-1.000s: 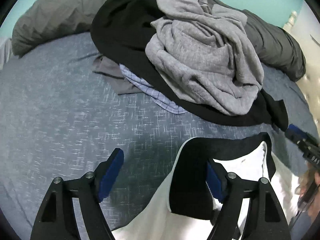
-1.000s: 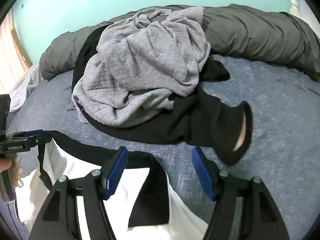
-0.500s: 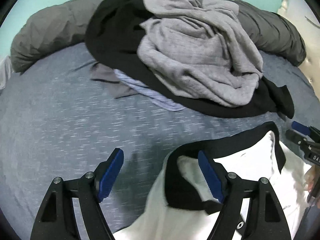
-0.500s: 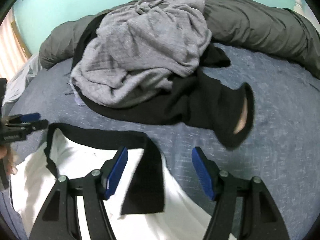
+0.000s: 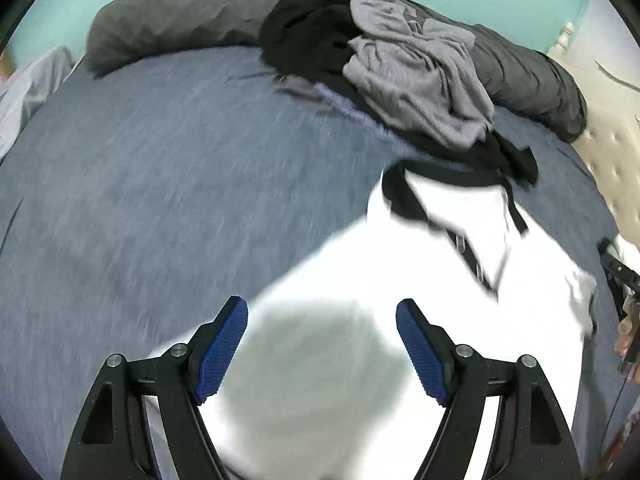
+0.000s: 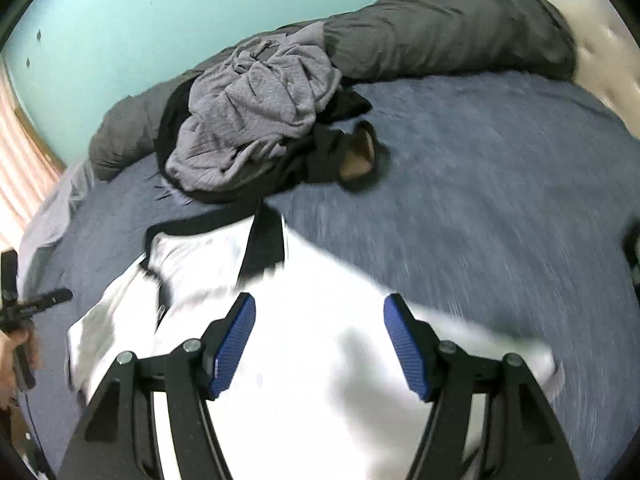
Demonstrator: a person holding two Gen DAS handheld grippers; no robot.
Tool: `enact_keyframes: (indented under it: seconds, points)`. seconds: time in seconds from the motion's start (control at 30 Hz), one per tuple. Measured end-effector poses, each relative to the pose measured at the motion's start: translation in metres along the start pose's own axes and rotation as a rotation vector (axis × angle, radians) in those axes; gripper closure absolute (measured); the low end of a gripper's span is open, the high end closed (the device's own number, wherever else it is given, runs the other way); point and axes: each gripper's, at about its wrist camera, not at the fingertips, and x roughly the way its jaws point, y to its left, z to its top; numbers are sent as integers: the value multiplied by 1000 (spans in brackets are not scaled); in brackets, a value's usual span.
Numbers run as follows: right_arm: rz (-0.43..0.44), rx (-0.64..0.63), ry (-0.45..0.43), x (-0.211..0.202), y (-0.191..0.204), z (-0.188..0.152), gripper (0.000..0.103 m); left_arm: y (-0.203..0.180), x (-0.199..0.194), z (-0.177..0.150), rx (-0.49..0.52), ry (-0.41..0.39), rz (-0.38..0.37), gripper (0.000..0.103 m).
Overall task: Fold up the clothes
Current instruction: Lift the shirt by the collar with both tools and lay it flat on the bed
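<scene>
From the left wrist view, the left gripper has pulled back toward the near edge of the bed. Its blue pads stand well apart with nothing between them. The white shirt with black collar that was right under it a second ago now lies spread ahead, collar at the far end just short of the pile of unfolded clothes. I judge it laid out for the first fold. Motion smear hides the shirt's edges, and its near hem is cut off.

From the right wrist view, the right gripper has drawn back likewise, fingers apart and empty above the same shirt. The sleeves are too blurred to tell whether they lie flat.
</scene>
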Motion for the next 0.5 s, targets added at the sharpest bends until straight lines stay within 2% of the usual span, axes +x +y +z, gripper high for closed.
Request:
enact_keyframes:
  seconds: [0.13, 0.27, 0.5]
  points:
    - [49, 78, 41, -43, -9, -61, 36, 10, -36, -67, -55, 18, -17, 23]
    - [89, 102, 102, -72, -2, -118, 36, 11, -61, -119, -75, 45, -39, 23]
    - [186, 101, 230, -116, 20, -197, 36, -7, -100, -188, -81, 56, -111, 23]
